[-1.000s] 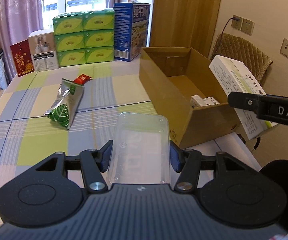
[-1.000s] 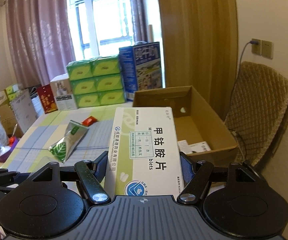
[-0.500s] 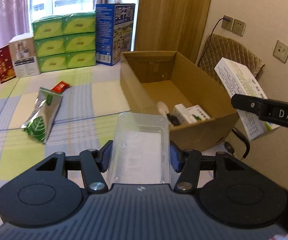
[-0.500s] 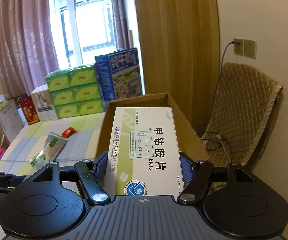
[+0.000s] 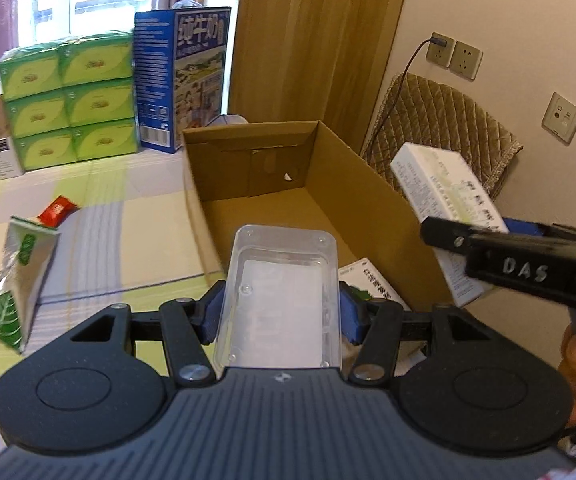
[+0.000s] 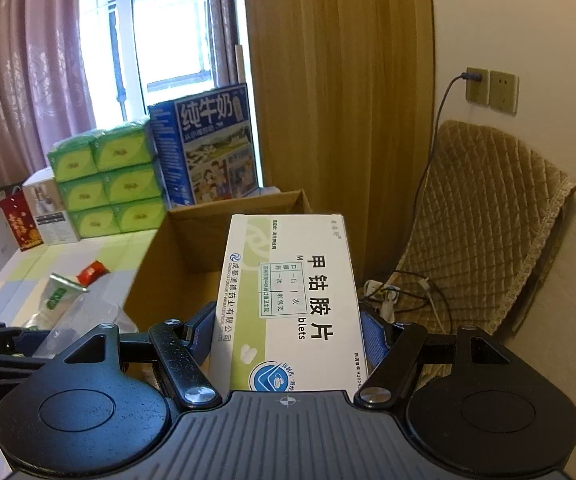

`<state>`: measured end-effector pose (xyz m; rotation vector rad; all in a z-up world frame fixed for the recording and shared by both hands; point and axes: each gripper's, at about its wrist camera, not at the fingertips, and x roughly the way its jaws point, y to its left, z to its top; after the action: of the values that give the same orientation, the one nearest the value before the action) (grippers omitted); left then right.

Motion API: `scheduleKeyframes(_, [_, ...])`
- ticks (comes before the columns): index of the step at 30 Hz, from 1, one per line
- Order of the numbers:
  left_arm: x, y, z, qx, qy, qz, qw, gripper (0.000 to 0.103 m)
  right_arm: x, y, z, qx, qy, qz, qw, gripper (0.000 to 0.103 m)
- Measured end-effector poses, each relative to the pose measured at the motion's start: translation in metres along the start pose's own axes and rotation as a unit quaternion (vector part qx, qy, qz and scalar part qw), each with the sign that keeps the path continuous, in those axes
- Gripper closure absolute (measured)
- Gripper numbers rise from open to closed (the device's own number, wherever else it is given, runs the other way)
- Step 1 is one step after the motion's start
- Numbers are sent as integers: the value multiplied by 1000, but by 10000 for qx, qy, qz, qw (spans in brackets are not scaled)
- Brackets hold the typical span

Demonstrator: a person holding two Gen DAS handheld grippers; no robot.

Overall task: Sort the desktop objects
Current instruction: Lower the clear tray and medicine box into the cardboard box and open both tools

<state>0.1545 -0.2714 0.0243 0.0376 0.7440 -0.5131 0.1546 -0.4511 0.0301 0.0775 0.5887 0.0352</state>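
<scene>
Plainly, the left gripper (image 5: 278, 316) clamped a light, flexible clear plastic tray (image 5: 282, 296) by its long sides, while the right gripper (image 6: 288, 336) squeezed a stiff, crushable medicine box (image 6: 292, 304) across its width.

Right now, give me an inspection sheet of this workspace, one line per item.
Surface: table under a checked green, grey and cream cloth.
Job's things: open cardboard box holding a small white carton; clear plastic tray; white medicine box.
Clutter: foil snack pouch and red packet lying on the cloth.
Grippers: left gripper clamps the tray over the box's near end; right gripper clamps the medicine box.
Cables: a plugged-in cord runs from the wall socket down to a power strip.
Surroundings: stacked green tissue packs, blue milk carton, quilted chair, curtains.
</scene>
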Motion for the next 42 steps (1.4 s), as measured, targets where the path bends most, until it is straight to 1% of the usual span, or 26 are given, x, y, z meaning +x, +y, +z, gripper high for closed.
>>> scheduleKeyframes(4, [19,-6,8,33,49,-61,10000,52,19,-7,-1,25,122,2,9999,35])
scheduleKeyframes(7, [32,-7,10,47,69,-183,9998,51,29,-12,-4,58,171,-36,9998,35])
scheduleKeyframes(10, [44,-9,10,145,179,-195,9995,51,35,-16,-6,105,214,-58,9997,35])
scheduleKeyframes(12, [46,-9,9,155,144,-165,9996,43,37,-17,-8,109,231,-59,9997,35])
scheduleKeyframes(13, [46,-7,8,148,96,-145,9997,41,38,-17,-9,109,237,-62,9996,35])
scheduleKeyframes(15, [42,-2,7,44,17,-132,9999,41,40,-18,-10,118,242,-44,9996,35])
scheduleKeyframes(18, [35,13,5,-283,-23,-129,9995,41,41,-14,-10,128,247,19,9996,35])
scheduleKeyframes(20, [27,21,4,-334,-95,-11,9994,41,42,-9,-10,88,241,71,9996,35])
scheduleKeyframes(25, [10,40,2,-519,-205,133,9984,41,46,0,-8,83,258,186,9995,35])
scheduleKeyframes(28, [2,50,0,-617,-247,192,9976,41,51,3,-6,107,273,443,9986,35])
scheduleKeyframes(30, [-2,56,-2,-689,-254,227,9970,41,50,5,-5,110,256,492,9984,33])
scheduleKeyframes(37, [-18,73,-17,-940,-186,259,9951,41,27,9,-15,275,205,379,9987,32])
scheduleKeyframes(42, [-35,81,-30,-992,-162,345,9943,39,2,20,-22,295,211,451,9983,22])
